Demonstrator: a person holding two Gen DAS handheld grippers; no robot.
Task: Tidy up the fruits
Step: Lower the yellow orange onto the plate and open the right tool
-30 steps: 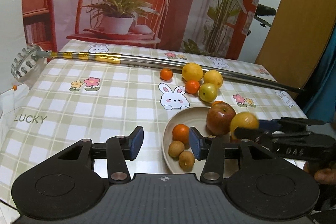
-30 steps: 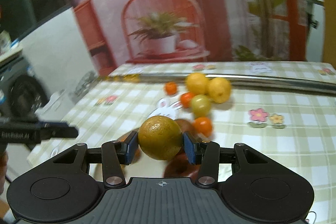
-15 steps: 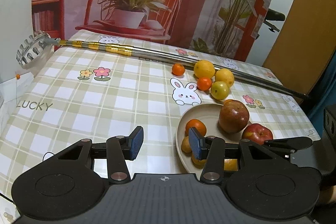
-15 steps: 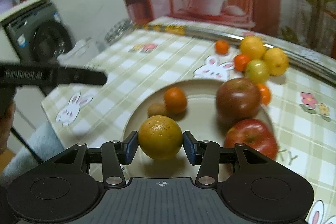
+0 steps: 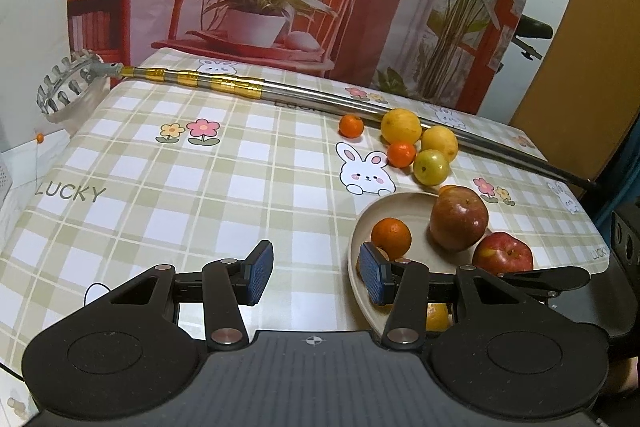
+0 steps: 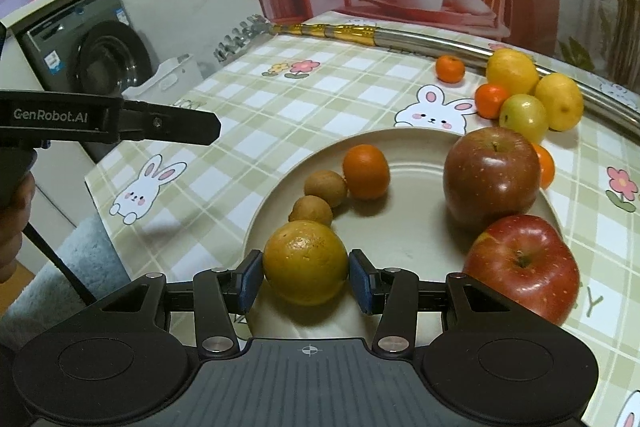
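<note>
My right gripper (image 6: 306, 277) is shut on a dull yellow orange (image 6: 306, 263), held low over the near left part of the beige plate (image 6: 416, 195). On the plate lie a tangerine (image 6: 366, 171), two small brown fruits (image 6: 325, 188), a dark apple (image 6: 491, 175) and a red apple (image 6: 522, 269). My left gripper (image 5: 316, 277) is open with nothing between its blue pads, and it hovers over the tablecloth by the plate's (image 5: 416, 211) left rim. In the left wrist view the held orange (image 5: 438, 315) shows only partly, behind that gripper's right finger.
Loose fruit lies beyond the plate: two lemons (image 6: 512, 71), a green-yellow fruit (image 6: 523, 118) and small tangerines (image 6: 450, 68). A long metal pole (image 5: 304, 95) crosses the back of the table. A washing machine (image 6: 80, 55) stands off the table's left edge.
The right gripper has come down with the orange from above the loose fruit to just over the plate's near side. The left gripper has hardly moved.
</note>
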